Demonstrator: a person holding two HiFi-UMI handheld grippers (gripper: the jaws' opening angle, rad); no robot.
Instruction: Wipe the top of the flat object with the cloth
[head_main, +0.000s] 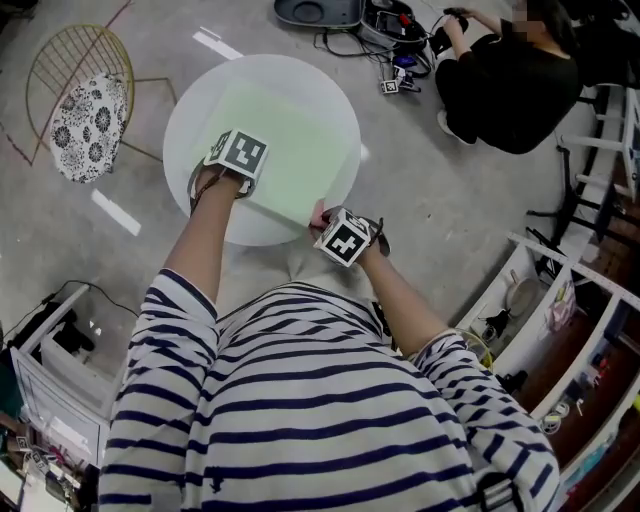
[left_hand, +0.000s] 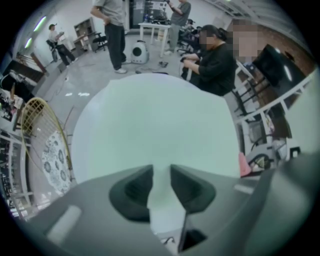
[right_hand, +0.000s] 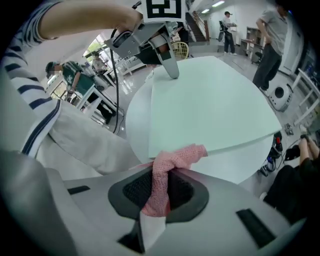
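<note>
Looking down from the head view, we see a round white table in the upper middle of the frame. On it lies the flat object, a pale green square board with a smooth matte face. The left gripper stands over the board's left edge, and the right gripper sits at its lower corner. There only a scrap of pink shows beside the marker cube.

The right gripper view tells us more. Its dark ribbed pads are clenched on the cloth, a pink open-knit strip twisted like a rope. The cloth's free end lies against the board's near edge in the lower middle of that frame. At the top of the same frame a grey finger of the left gripper comes down onto the board's far edge.

The left gripper view shows its two dark pads apart, with nothing grasped and only the pale surface in the gap.

A gold wire chair with a floral cushion stands at the upper left of the head view. A seated person in black is at the upper right. Only the left gripper view shows standing people, along its top.
</note>
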